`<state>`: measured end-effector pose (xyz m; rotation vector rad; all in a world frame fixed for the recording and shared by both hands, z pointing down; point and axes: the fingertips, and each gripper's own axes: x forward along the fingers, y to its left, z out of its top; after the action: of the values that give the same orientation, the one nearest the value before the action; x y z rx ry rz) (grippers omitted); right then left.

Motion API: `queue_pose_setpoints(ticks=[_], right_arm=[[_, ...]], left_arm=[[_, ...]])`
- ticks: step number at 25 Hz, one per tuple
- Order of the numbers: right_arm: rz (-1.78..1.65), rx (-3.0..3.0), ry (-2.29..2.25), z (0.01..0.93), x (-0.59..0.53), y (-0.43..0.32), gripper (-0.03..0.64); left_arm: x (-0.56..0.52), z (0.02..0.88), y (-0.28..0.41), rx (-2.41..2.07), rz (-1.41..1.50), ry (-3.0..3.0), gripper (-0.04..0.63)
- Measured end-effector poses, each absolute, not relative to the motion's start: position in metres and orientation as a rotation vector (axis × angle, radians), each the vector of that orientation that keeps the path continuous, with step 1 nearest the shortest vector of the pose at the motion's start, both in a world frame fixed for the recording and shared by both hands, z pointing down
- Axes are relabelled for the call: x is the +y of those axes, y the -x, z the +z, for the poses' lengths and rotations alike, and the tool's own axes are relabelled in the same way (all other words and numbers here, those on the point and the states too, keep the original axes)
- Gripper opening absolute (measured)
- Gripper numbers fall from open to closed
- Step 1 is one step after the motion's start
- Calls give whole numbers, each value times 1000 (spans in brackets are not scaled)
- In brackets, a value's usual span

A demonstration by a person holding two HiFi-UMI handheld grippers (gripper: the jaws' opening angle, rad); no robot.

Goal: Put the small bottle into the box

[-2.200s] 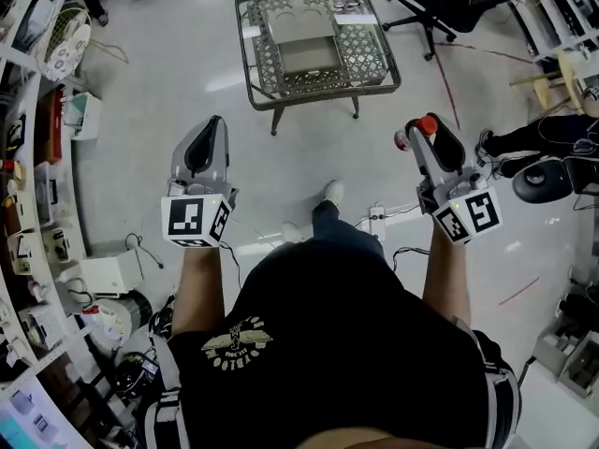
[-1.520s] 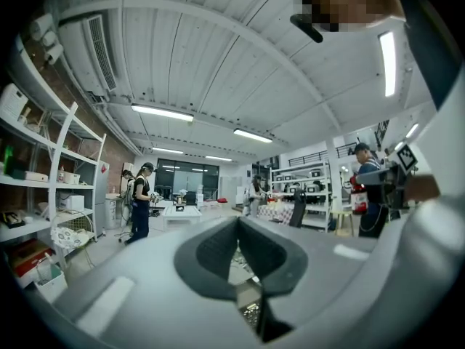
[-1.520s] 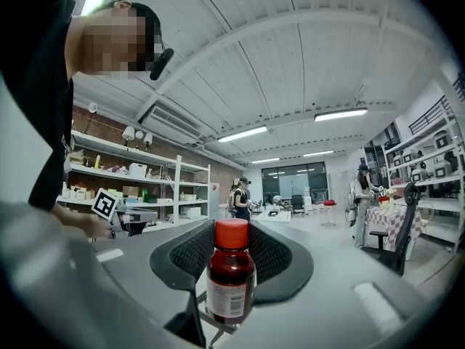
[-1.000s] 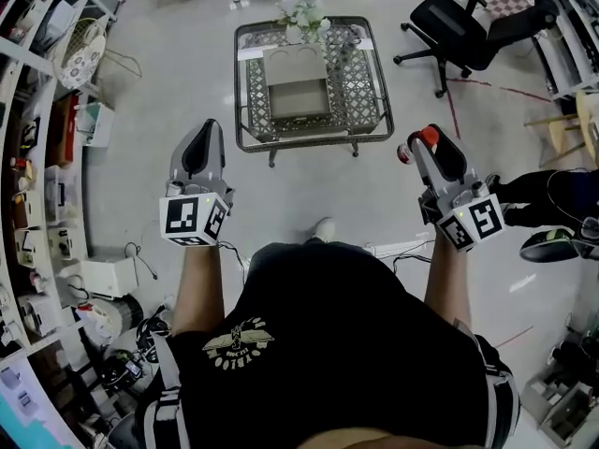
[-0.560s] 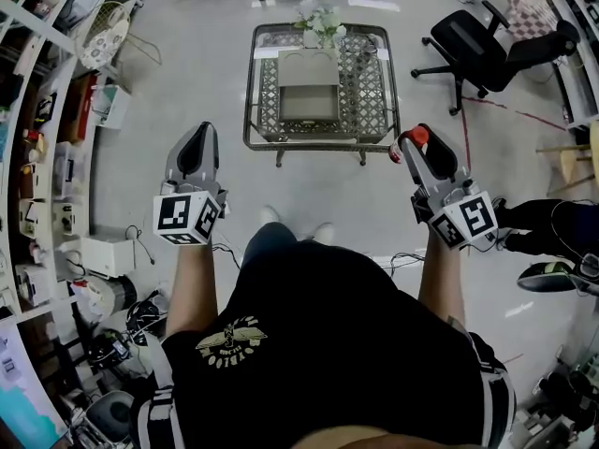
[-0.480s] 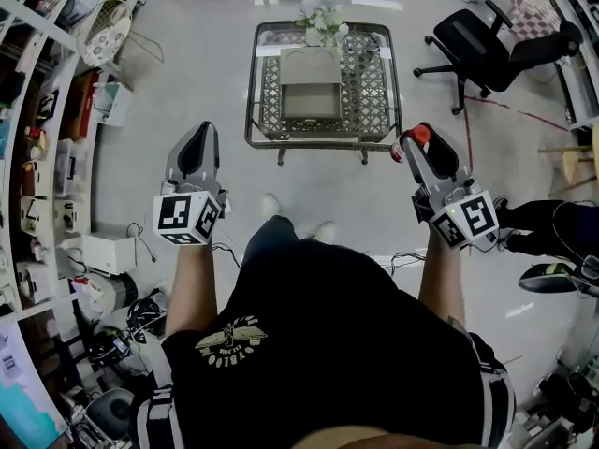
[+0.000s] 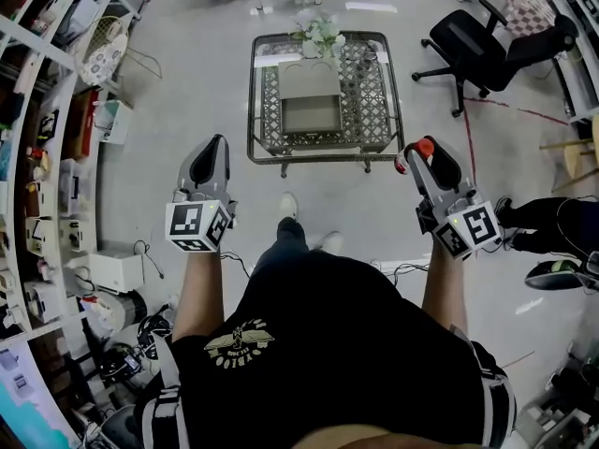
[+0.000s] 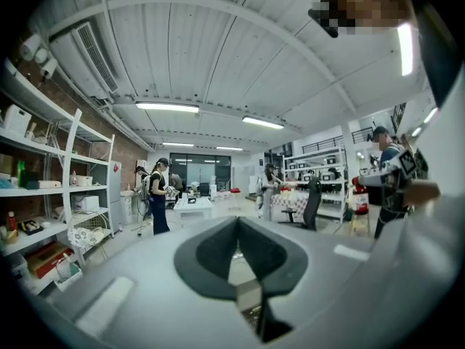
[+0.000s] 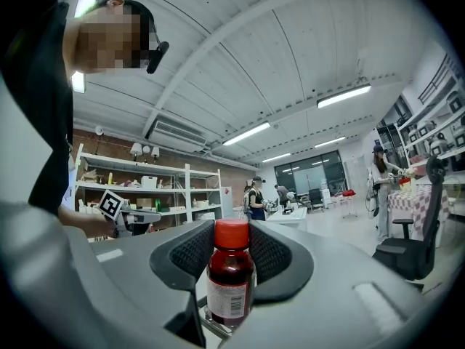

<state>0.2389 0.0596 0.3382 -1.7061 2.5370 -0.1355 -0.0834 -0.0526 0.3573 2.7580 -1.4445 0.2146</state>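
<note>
A small dark-red bottle (image 9: 230, 282) with a red cap and a white label stands upright between the jaws of my right gripper (image 9: 231, 249), which is shut on it. In the head view that gripper (image 7: 416, 154) is at the right, over the floor, with the bottle's red cap (image 7: 425, 147) showing at its tip. The open cardboard box (image 7: 311, 110) sits on a wire table ahead, between the two grippers and farther away. My left gripper (image 7: 208, 160) hangs at the left, shut and holding nothing; its pads (image 8: 218, 253) meet in the left gripper view.
The box rests on a low metal lattice table (image 7: 384, 110) with a flower vase (image 7: 318, 34) at its far end. A black office chair (image 7: 487, 40) stands to the right. Loaded shelves (image 7: 37, 157) line the left side. Cables (image 7: 402, 269) lie on the floor.
The person has stepped on across the floor, and the table with the box has shifted slightly in the head view. Both grippers sit a little lower in frame, their jaws unchanged.
</note>
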Motion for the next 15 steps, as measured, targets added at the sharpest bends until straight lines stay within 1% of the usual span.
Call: queue_pose_setpoints(ticks=[7,15], right_arm=[[-195,2523,1725,338,32,-225,160],[-135,2538,1791,333,-16,-216,160]], left_arm=[[-86,363,76,-1375,234,-2787,0],[-140,361,75,-1304,220,-2815,0]])
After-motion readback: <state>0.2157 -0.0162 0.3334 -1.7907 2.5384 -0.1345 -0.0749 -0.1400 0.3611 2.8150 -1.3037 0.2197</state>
